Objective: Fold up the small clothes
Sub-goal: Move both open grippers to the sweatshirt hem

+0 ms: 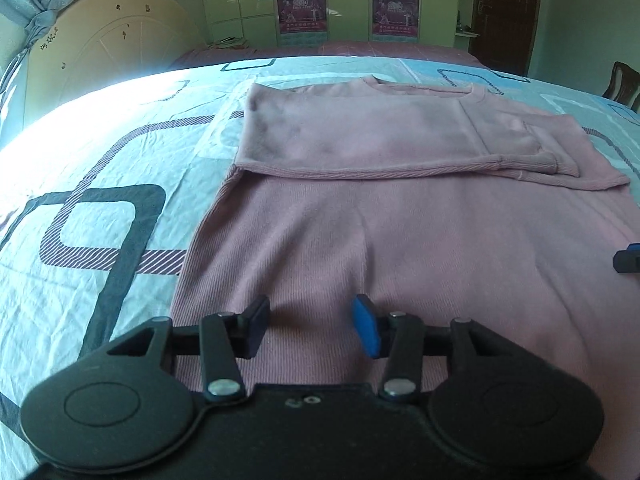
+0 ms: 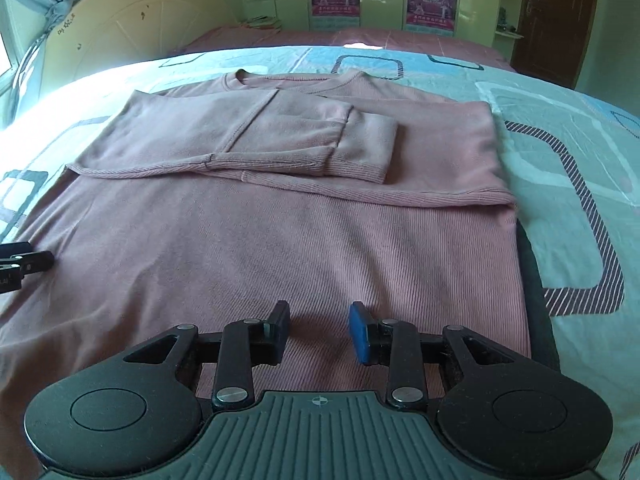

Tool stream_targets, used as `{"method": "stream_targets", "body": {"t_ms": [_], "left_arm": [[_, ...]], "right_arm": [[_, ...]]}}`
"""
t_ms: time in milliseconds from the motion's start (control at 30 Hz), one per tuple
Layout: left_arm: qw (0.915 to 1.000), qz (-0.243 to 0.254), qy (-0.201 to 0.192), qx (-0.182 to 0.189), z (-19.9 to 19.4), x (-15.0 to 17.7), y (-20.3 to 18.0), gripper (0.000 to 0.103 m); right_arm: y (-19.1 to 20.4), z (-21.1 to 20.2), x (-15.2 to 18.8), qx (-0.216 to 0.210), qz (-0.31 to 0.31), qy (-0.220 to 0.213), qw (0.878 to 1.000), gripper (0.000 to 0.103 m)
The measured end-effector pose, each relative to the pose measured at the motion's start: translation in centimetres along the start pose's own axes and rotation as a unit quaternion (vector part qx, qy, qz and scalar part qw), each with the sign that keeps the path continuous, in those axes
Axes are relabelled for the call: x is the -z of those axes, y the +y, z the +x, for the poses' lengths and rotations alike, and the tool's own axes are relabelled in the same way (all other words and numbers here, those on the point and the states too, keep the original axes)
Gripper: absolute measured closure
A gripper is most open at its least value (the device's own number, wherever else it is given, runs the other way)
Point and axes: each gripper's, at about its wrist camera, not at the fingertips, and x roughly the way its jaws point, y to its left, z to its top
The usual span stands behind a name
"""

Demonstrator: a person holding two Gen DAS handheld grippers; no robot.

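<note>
A pink long-sleeved top point(image 1: 400, 232) lies flat on the bed, neckline at the far end; it also shows in the right wrist view point(image 2: 280, 240). Both sleeves point(image 2: 304, 140) are folded across the chest. My left gripper point(image 1: 311, 326) is open and empty, low over the near left part of the top's hem area. My right gripper point(image 2: 319, 330) is open and empty over the near right part. The tip of the right gripper shows at the left view's right edge point(image 1: 628, 260), and the left gripper shows at the right view's left edge point(image 2: 24, 264).
The bed sheet point(image 1: 100, 184) is light blue with dark square patterns. A cream headboard point(image 1: 104, 40) stands at the far left, wardrobes with posters point(image 1: 304, 4) behind, a brown door point(image 1: 508, 12) at the far right, a chair point(image 1: 622, 84) beside the bed.
</note>
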Motion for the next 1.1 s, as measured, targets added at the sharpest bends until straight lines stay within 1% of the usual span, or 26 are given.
{"method": "stream_targets", "body": {"t_ms": [100,167,233,300,333,400,533,600,667,733,800,833,867,933,1033,1100], "left_arm": [[0.9992,0.002,-0.012,0.039,-1.8,0.5,-1.2,0.056],[0.9974,0.013,-0.018,0.068,-2.5,1.4,-2.5,0.056],[0.9959,0.025,-0.012,0.086,-2.6,2.5,-3.4,0.056],[0.9958,0.032,-0.001,0.085,-2.7,3.9,-3.3,0.056],[0.996,0.036,0.005,0.082,-2.8,4.7,-2.9,0.056],[0.9964,0.033,-0.002,0.077,-3.8,6.2,-1.5,0.055],[0.9972,0.019,0.001,0.073,-5.8,7.7,0.9,0.056],[0.9973,0.01,0.001,0.072,-6.6,8.1,1.6,0.056],[0.9975,0.0,-0.007,0.07,-7.8,8.3,2.4,0.056],[0.9981,-0.014,-0.017,0.058,-9.0,8.6,3.4,0.055],[0.9981,-0.036,-0.024,0.045,-10.1,9.1,4.8,0.052],[0.9979,-0.045,-0.025,0.038,-10.5,9.5,5.5,0.052],[0.998,-0.049,-0.026,0.032,-10.7,9.7,6.0,0.051],[0.9981,-0.054,-0.017,0.026,-11.0,10.3,7.2,0.051],[0.9967,-0.072,0.001,0.037,-10.8,11.1,8.3,0.053],[0.9949,-0.085,0.015,0.051,-10.4,11.6,8.6,0.055]], "right_arm": [[2.5,-1.5,0.8,-0.026,0.011,-0.01,1.0,0.07],[4.6,-2.0,1.5,-0.031,0.002,-0.01,0.999,0.07],[6.6,-2.1,2.8,-0.029,-0.01,-0.001,1.0,0.07],[7.4,-2.0,4.2,-0.01,-0.019,0.016,1.0,0.07],[7.2,-2.1,5.2,0.005,-0.019,0.019,1.0,0.07],[6.0,-3.2,6.8,0.031,-0.016,0.016,0.999,0.07],[3.6,-5.6,8.6,0.075,0.01,0.022,0.997,0.07],[3.3,-6.8,9.3,0.079,0.019,0.021,0.996,0.07],[3.4,-7.9,9.8,0.087,0.026,0.011,0.996,0.07],[3.3,-9.3,10.2,0.097,0.038,0.0,0.995,0.069],[3.1,-10.3,10.7,0.115,0.047,-0.012,0.992,0.045],[3.0,-10.8,11.0,0.126,0.05,-0.021,0.991,0.025],[2.9,-11.3,11.4,0.136,0.052,-0.03,0.989,0.023],[2.4,-12.1,12.0,0.148,0.06,-0.031,0.987,0.023],[1.2,-12.6,12.9,0.156,0.085,-0.029,0.984,0.023],[0.5,-12.8,13.4,0.161,0.104,-0.028,0.981,0.023]]}}
